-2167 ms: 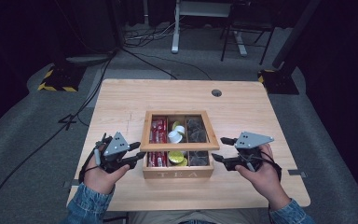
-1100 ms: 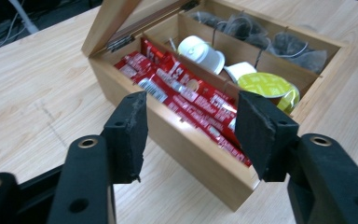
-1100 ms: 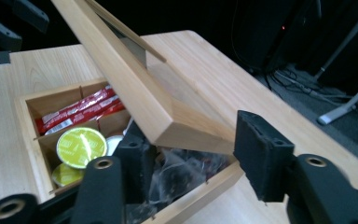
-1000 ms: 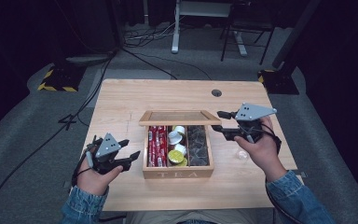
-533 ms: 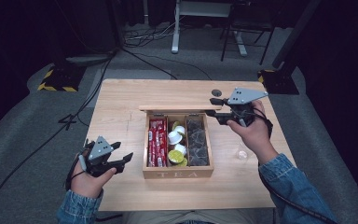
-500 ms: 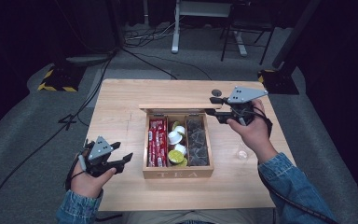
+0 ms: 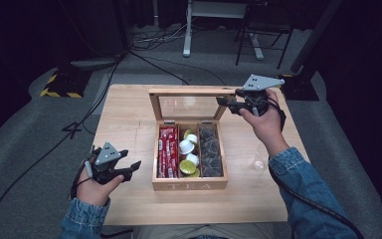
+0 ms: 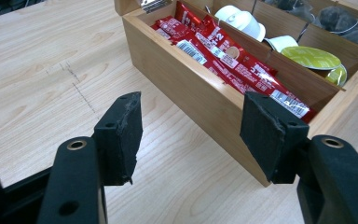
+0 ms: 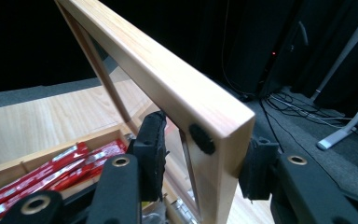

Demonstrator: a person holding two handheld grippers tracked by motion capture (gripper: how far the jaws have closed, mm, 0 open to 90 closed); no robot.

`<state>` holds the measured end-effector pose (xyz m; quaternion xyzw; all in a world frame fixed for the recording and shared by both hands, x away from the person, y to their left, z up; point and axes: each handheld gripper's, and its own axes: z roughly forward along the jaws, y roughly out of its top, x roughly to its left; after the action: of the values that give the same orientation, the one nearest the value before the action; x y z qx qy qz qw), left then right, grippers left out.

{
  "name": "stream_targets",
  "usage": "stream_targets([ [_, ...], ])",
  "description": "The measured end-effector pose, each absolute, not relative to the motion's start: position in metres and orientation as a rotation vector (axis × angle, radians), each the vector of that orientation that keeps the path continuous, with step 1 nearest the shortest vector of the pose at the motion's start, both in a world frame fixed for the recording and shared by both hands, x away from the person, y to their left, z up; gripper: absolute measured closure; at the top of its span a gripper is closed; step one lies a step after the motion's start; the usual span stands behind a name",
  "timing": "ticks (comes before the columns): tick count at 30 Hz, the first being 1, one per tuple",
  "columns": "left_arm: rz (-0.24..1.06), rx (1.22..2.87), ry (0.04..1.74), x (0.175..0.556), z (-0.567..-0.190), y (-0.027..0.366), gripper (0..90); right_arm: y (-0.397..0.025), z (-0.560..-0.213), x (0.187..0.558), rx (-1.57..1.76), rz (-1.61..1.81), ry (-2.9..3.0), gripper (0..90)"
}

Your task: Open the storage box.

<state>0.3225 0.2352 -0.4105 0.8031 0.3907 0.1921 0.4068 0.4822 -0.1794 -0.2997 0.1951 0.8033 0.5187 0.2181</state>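
While your right gripper (image 7: 227, 103) clamps the raised glass lid (image 7: 189, 105) of the wooden tea box (image 7: 189, 185), your left gripper (image 7: 129, 169) hovers wide open beside it.

Grey carpet floor (image 7: 25, 124) all around the light wooden bench (image 7: 124, 114), black cables (image 7: 144, 42) snaking across it, a white desk leg (image 7: 186, 30) behind, darkness beyond.
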Motion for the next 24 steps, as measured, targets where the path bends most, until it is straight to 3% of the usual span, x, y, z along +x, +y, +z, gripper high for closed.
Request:
stream_targets([
  [24, 0.446, 2.036, 0.988, 0.34, -0.419, 0.238, 38.6, -0.166, -0.297, 0.529, 0.676, 1.366, 2.14, 51.8],
])
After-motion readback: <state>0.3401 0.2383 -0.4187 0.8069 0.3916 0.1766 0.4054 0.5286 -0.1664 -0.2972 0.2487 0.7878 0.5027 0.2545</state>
